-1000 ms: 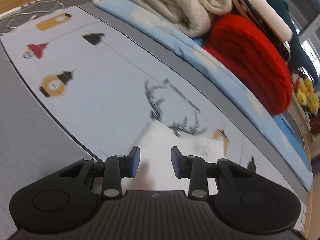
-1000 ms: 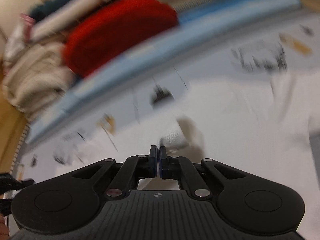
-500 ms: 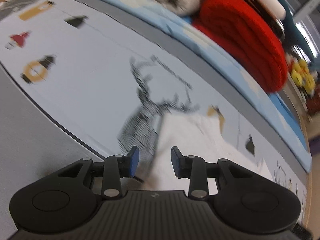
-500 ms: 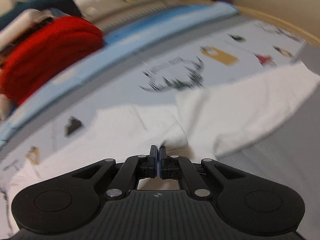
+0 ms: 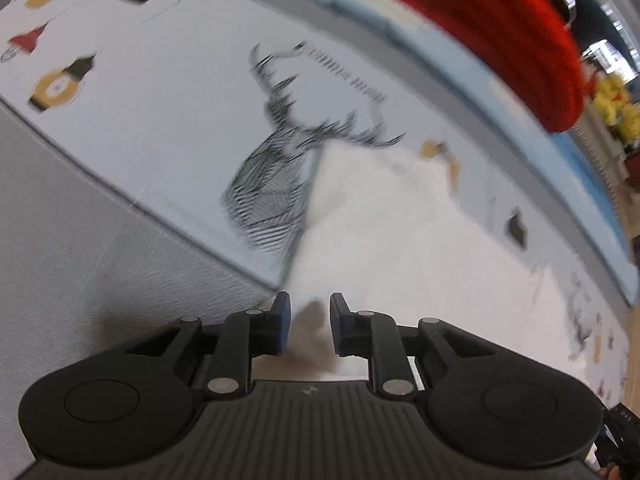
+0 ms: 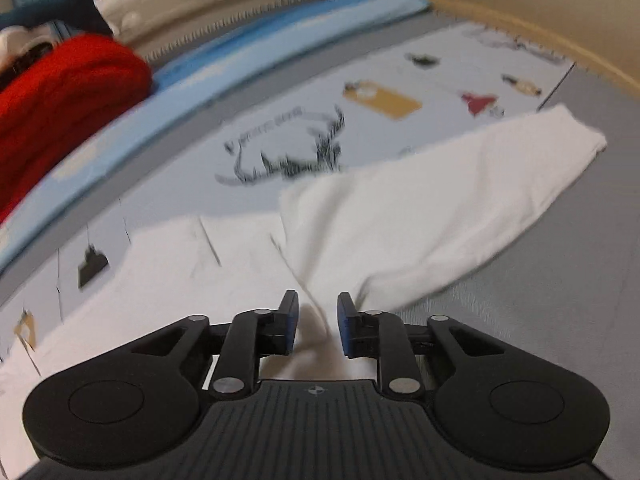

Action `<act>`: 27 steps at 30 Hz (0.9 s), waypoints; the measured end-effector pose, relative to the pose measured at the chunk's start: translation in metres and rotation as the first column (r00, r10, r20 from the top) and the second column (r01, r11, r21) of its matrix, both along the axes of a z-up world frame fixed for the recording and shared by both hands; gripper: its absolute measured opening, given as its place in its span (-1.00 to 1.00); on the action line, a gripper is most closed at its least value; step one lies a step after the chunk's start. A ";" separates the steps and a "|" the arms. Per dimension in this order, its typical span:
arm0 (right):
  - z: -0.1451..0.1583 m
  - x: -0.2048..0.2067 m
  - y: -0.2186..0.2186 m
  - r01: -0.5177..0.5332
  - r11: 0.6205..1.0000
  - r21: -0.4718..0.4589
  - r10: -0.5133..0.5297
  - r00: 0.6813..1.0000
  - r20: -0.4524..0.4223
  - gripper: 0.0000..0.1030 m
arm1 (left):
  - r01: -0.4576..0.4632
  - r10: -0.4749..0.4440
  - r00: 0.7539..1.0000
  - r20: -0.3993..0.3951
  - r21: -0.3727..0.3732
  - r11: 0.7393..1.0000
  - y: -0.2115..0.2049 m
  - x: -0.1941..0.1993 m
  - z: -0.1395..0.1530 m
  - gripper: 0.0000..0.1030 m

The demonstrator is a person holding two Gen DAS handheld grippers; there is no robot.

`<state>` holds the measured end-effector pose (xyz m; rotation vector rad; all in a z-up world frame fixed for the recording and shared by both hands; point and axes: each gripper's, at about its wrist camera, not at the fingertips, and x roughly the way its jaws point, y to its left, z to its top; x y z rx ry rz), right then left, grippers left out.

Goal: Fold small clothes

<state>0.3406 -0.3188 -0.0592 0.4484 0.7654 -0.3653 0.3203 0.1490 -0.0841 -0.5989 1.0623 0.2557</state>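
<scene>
Right gripper (image 6: 318,322): jaws parted, nothing pinched; a raised ridge of the white garment (image 6: 420,216) runs up between the blue-faced pads without visibly touching either. Left gripper (image 5: 306,324): jaws likewise spread and empty, poised over the near edge of the same white cloth (image 5: 380,232), left pad close to its border. Garment lies flat on the printed mat (image 5: 140,92), one portion doubled over and reaching out onto the grey surface (image 6: 560,280) on the right side of the right wrist view. Judged handling: light, limp knit, no stiffness; it will sag and drape when lifted and should not slip much against rubbery pads, but a one-layer pinch may peel the fold apart. Best purchase looks to be a corner or hemmed edge, both layers together, one gripper at each end of the edge to be carried over. Mat: pale blue-grey, smooth, printed with a black line-drawn stag head (image 5: 280,168), small lanterns and tags in ochre, red, black. Beyond it a light blue padded strip (image 6: 240,64), then a red ribbed knit bundle (image 5: 500,28), thick and rounded. Motion blur in both views; weave detail of the cloth cannot be resolved
</scene>
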 end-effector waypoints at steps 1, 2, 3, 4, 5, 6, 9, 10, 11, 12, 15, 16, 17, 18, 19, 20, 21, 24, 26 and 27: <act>0.003 0.000 0.001 -0.036 0.999 0.024 0.035 0.999 0.039 -0.54 | 0.009 -0.009 1.000 0.010 -0.011 1.000 -0.003 0.001 0.002 -0.49; 0.004 0.001 0.004 -0.079 0.996 0.047 0.075 0.995 0.071 -0.52 | 0.017 -0.016 1.000 0.011 -0.025 1.000 -0.005 0.002 0.001 -0.48; 0.002 0.003 0.008 -0.125 0.989 0.082 0.118 0.989 0.088 -0.45 | 0.017 -0.016 1.000 0.005 -0.031 0.999 -0.006 0.003 -0.001 -0.48; -0.001 0.005 0.008 -0.150 0.981 0.121 0.140 0.986 0.088 -0.34 | 0.014 -0.014 1.000 -0.010 -0.034 0.999 -0.006 0.004 -0.005 -0.45; -0.008 0.008 0.007 -0.165 0.972 0.166 0.155 0.985 0.073 -0.30 | 0.011 -0.012 1.000 -0.026 -0.033 0.999 -0.007 0.005 -0.008 -0.36; -0.018 0.011 0.007 -0.169 0.965 0.200 0.166 0.986 0.034 -0.23 | 0.009 -0.010 0.999 -0.052 -0.029 1.000 -0.005 0.005 -0.015 -0.33; -0.050 0.021 0.008 -0.130 0.976 0.173 0.162 0.969 -0.187 -0.22 | -0.018 0.014 0.996 -0.083 -0.047 0.999 0.004 0.003 -0.024 -0.33; -0.053 0.018 0.005 -0.109 0.978 0.181 0.143 0.972 -0.186 -0.24 | -0.020 0.017 0.997 -0.079 -0.046 0.999 0.005 0.002 -0.022 -0.33; -0.050 0.018 0.003 -0.091 0.977 0.194 0.126 0.976 -0.175 -0.24 | -0.020 0.018 0.998 -0.065 -0.041 0.999 0.004 0.002 -0.017 -0.32; -0.044 0.018 0.004 -0.093 0.977 0.191 0.125 0.978 -0.164 -0.23 | -0.013 0.011 0.999 -0.047 -0.037 0.999 0.003 0.002 -0.013 -0.32; -0.024 0.017 0.010 -0.145 0.975 0.166 0.155 0.987 -0.044 -0.21 | 0.056 -0.056 0.998 -0.003 -0.009 0.998 -0.011 0.006 -0.005 -0.21; -0.022 0.018 0.012 -0.165 0.975 0.151 0.171 0.985 -0.029 -0.18 | 0.069 -0.069 0.998 -0.010 -0.008 0.998 -0.015 0.008 -0.008 -0.16; -0.023 0.020 0.013 -0.173 0.974 0.143 0.180 0.983 -0.039 -0.14 | 0.072 -0.073 0.997 -0.029 -0.024 0.997 -0.016 0.009 -0.013 -0.10; -0.029 0.022 0.013 -0.164 0.976 0.147 0.176 0.981 -0.076 -0.09 | 0.068 -0.071 0.996 -0.054 -0.049 0.996 -0.017 0.009 -0.020 -0.10; -0.036 0.023 0.010 -0.146 0.977 0.153 0.167 0.977 -0.133 -0.09 | 0.060 -0.066 0.995 -0.077 -0.072 0.996 -0.017 0.009 -0.025 -0.10; -0.046 0.024 0.007 -0.114 0.981 0.158 0.145 0.968 -0.203 -0.09 | 0.054 -0.061 0.994 -0.091 -0.082 0.995 -0.017 0.007 -0.029 -0.10; -0.048 0.021 0.002 -0.086 0.981 0.172 0.123 0.969 -0.214 -0.12 | 0.059 -0.065 0.994 -0.087 -0.069 0.996 -0.019 0.007 -0.027 -0.10; -0.031 0.021 -0.002 -0.083 0.982 0.172 0.113 0.979 -0.171 -0.12 | 0.103 -0.102 0.994 -0.040 0.013 0.995 -0.029 0.008 -0.010 -0.10; -0.016 0.017 -0.003 -0.104 0.984 0.141 0.120 0.987 -0.107 -0.11 | 0.138 -0.138 0.990 -0.009 0.064 0.988 -0.037 0.007 0.001 -0.01; -0.009 0.015 -0.004 -0.109 0.985 0.132 0.121 0.989 -0.080 -0.11 | 0.156 -0.157 0.988 0.002 0.085 0.984 -0.042 0.008 0.005 0.02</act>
